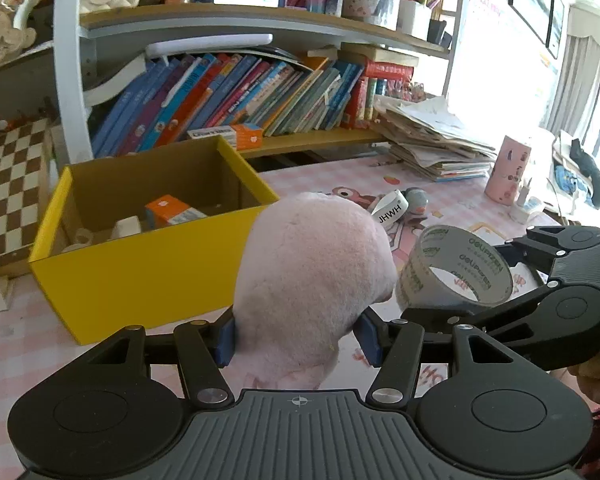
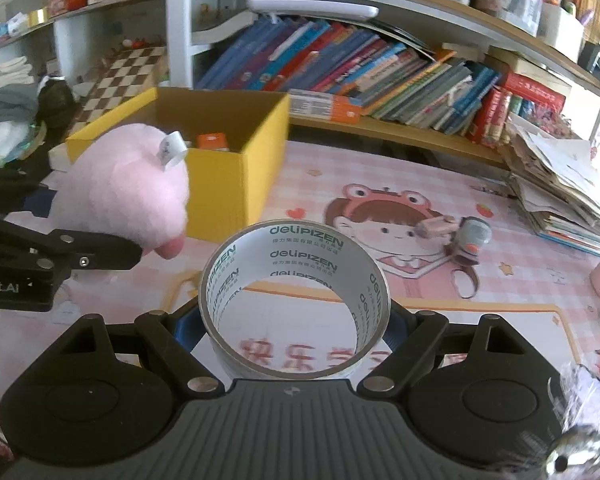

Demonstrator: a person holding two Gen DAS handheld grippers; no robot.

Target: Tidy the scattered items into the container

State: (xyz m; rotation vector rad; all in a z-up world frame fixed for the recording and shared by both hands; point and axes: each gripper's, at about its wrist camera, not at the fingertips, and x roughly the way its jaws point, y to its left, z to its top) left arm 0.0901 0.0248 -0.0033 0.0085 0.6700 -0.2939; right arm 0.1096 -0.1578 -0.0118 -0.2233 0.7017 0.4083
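While my left gripper squeezes the pink plush toy between its blue pads, my right gripper is clamped on a roll of clear tape — both are closed onto their loads and held above the desk. From the right wrist view, the toy hangs just in front of the yellow box, its white tag sticking up. That box stands open on the pink checked desk mat, and an orange carton and some white pieces lie inside it. A small grey and pink item rests on the mat — well apart from the box, near the stack of papers.
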